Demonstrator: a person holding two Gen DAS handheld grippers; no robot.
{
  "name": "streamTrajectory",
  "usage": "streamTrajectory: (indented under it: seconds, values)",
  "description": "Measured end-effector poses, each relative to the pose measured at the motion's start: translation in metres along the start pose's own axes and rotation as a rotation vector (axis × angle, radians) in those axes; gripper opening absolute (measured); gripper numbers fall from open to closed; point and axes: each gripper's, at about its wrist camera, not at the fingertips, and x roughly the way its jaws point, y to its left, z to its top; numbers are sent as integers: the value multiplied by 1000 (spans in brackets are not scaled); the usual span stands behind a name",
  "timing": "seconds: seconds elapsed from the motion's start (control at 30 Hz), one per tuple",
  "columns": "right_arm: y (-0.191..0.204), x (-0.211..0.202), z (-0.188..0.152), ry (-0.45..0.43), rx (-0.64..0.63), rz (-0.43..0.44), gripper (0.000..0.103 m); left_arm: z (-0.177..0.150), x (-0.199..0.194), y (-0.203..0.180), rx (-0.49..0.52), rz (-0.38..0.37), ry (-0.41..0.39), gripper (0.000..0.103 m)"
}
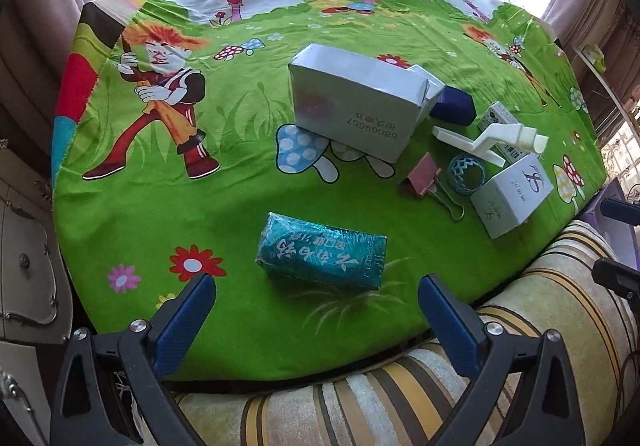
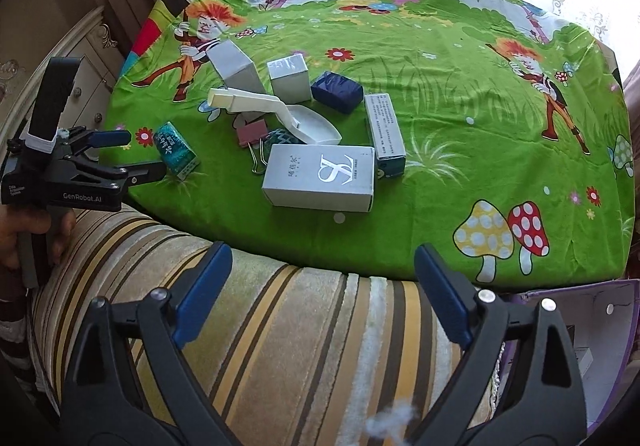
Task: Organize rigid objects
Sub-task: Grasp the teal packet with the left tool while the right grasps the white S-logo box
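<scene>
A teal foil packet (image 1: pixel 320 258) lies on the green cartoon cloth just ahead of my left gripper (image 1: pixel 318 282), which is open and holds nothing. Farther back stand a large grey box (image 1: pixel 352 101), a navy box (image 1: pixel 452 105), a white plastic scoop (image 1: pixel 488 141), a pink binder clip (image 1: pixel 424 181), a blue lattice ring (image 1: pixel 466 173) and a grey logo box (image 1: pixel 512 197). My right gripper (image 2: pixel 323 250) is open and empty over the striped cushion, short of the grey logo box (image 2: pixel 320 177). The right wrist view shows the left gripper (image 2: pixel 142 151) beside the teal packet (image 2: pixel 176 151).
A striped cushion (image 2: pixel 300 326) runs along the table's near edge. A long grey box with a teal end (image 2: pixel 384 129) lies right of the cluster. A purple container (image 2: pixel 580 326) sits at the lower right, a white dresser (image 1: pixel 28 246) at the left. Curtained windows are behind.
</scene>
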Motion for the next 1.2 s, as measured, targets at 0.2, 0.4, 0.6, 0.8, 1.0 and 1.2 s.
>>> streamTrajectory:
  seconds: [0.2,0.4,0.6,0.8,1.0,1.2]
  values:
    - [-1,19,10,50,13,-13,97,8,18,-1,38,7,38,102]
    - [3,33,22,61,9,-37,97,10,29,-5,62,-5,60,74]
    - [11,48,32,76,-4,-53,97,2,16,-7,54,2,10,74]
    - [12,59,39,87,-4,-77,97,-7,-7,-4,8,-19,-48,74]
    - [11,74,46,112,1,-96,97,-16,-28,-12,-7,-31,-104,74]
    - [8,85,50,130,10,-92,91,-24,-41,-23,-35,-78,-140,74]
